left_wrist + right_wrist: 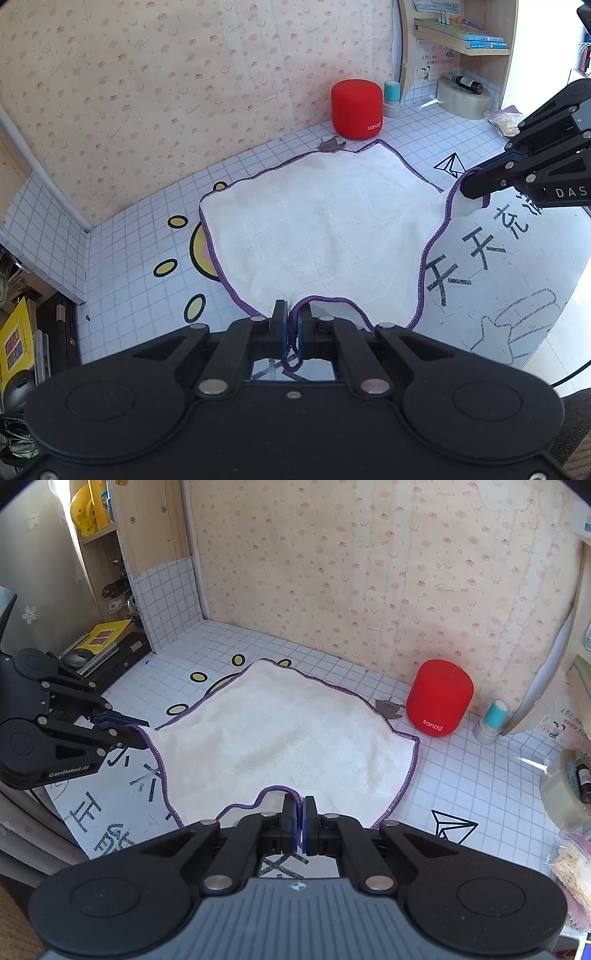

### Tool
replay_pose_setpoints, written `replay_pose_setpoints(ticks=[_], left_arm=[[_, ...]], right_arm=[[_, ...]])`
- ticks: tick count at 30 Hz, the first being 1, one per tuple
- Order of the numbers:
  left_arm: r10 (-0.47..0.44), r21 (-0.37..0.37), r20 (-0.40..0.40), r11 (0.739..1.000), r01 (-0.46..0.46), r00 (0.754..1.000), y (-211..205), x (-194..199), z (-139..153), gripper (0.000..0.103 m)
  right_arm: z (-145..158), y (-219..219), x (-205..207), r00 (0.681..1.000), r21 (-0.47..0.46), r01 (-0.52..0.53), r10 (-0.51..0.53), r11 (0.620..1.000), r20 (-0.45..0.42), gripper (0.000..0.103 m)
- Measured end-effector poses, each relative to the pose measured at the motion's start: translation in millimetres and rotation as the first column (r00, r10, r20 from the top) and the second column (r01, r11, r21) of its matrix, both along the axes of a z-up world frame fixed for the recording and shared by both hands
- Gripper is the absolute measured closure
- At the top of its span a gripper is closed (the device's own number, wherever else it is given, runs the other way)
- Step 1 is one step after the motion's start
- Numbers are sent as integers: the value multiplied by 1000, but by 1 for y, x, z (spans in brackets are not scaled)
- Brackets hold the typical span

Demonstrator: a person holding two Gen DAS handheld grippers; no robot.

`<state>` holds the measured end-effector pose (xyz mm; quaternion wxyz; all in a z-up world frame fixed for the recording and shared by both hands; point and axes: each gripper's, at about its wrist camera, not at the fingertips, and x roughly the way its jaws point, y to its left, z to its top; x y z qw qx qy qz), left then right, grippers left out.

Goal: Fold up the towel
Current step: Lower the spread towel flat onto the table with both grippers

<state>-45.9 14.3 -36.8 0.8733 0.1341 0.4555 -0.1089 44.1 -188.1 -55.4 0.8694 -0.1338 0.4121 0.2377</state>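
Your left gripper (293, 321) is closed on one near corner of the towel (317, 225); the purple hem is pinched between its two fingers and a loop of the hem hangs down behind them. Your right gripper (299, 812) is closed in the same way on the other near corner, with the purple edge rising into the narrow gap between its fingers. In the left wrist view the right gripper (476, 184) comes in from the right side and holds its corner a little above the counter (122, 258). In the right wrist view the left gripper (142, 733) comes in from the left and its corner is also lifted.

From the two held corners the white towel spreads away from you over the counter. Its near edge sags between the grippers, and its far part lies flat on the grid pattern. The far edge ends just before the red speaker (356, 109). I cannot tell if they touch.

Just beside the speaker stands a small teal-topped bottle (391, 98). Further right, a roll of clear tape (463, 98) lies on the counter with a small dark bottle (469, 83) resting in its hole. On the shelf (461, 44) above it lie some books. Near the tape there is a clear bag (504, 120) with pale contents.

Both grippers point forward over the counter, and both are low and near its front edge.
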Motion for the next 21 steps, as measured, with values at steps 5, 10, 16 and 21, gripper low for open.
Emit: replay_pose_setpoints(ticks=[5,10,16,21], left_arm=[[-5,2,-18,1000,5,1000,-4,-6,-6,97],[-14,5,-43,1000,14,999,-10,-14,-15,97],[-34,14,-76,999,35,997,-17,-24,-25,97],[-34,12,-109,999,36,993,-17,-31,-34,96]], right_arm=[[-8,-4,-7,1000,-10,2,-3,1000,-22,101],[-18,-9,-14,999,-23,4,-5,1000,-52,101],[-33,-16,-23,995,-42,5,-9,999,-96,101],[-45,-22,-30,991,-57,5,-12,998,-133,101]])
